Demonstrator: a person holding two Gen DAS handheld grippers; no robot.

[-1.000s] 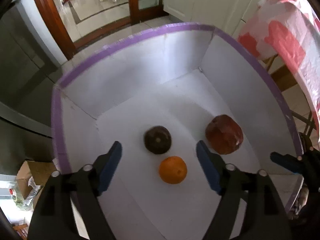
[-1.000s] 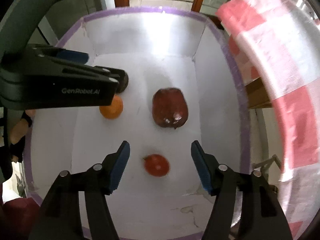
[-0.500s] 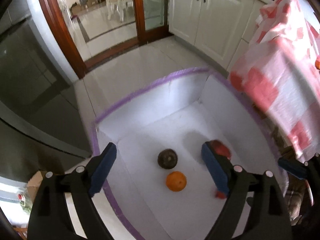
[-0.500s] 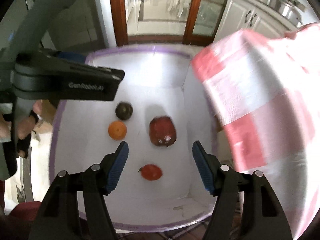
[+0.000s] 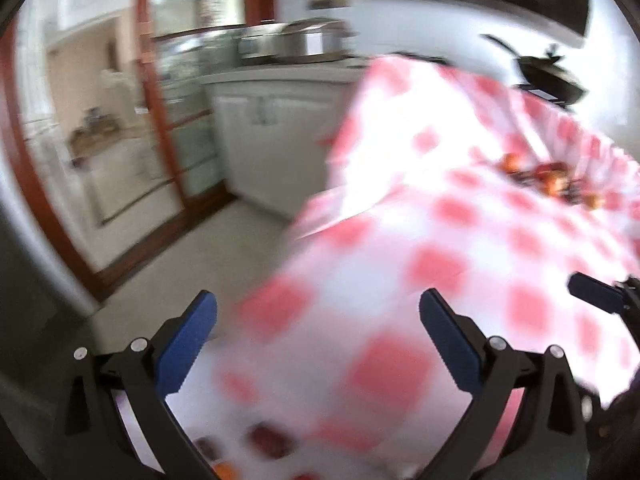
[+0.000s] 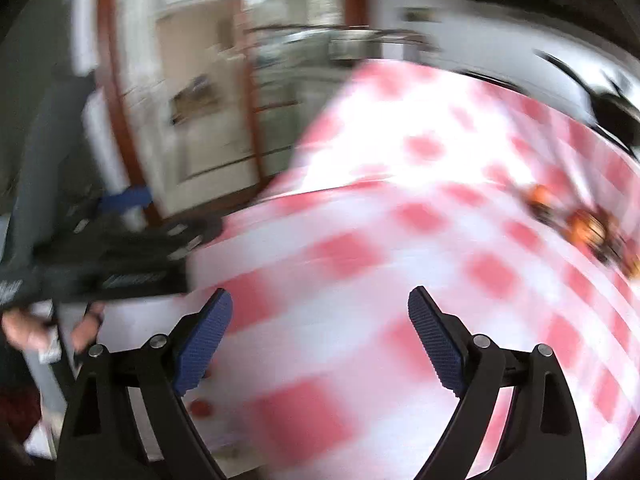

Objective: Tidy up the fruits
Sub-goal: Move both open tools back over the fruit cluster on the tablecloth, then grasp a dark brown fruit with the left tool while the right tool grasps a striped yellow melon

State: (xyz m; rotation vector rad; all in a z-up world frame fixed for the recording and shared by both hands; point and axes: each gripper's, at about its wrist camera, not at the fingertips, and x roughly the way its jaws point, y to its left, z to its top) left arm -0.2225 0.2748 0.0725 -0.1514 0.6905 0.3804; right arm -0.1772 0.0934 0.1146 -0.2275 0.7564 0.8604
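Note:
Both views are blurred by motion. My left gripper (image 5: 318, 320) is open and empty, raised in front of a table with a red-and-white checked cloth (image 5: 460, 216). My right gripper (image 6: 320, 316) is open and empty too, facing the same cloth (image 6: 420, 220). A cluster of red and orange fruits (image 5: 548, 176) lies on the table at the far right; it also shows in the right wrist view (image 6: 580, 228). Fruits in the white box (image 5: 268, 436) show at the bottom edge, and a red fruit (image 6: 200, 406) shows low in the right wrist view.
White kitchen cabinets (image 5: 272, 136) and a wood-framed glass door (image 5: 160, 120) stand behind. A dark pan (image 5: 548, 76) sits beyond the table. The left gripper's body (image 6: 112, 256) and the hand holding it cross the left side of the right wrist view.
Both grippers have risen from over the white box and swung up and right toward the checked table. The box with its fruits has dropped to the bottom of both views. Both stay open.

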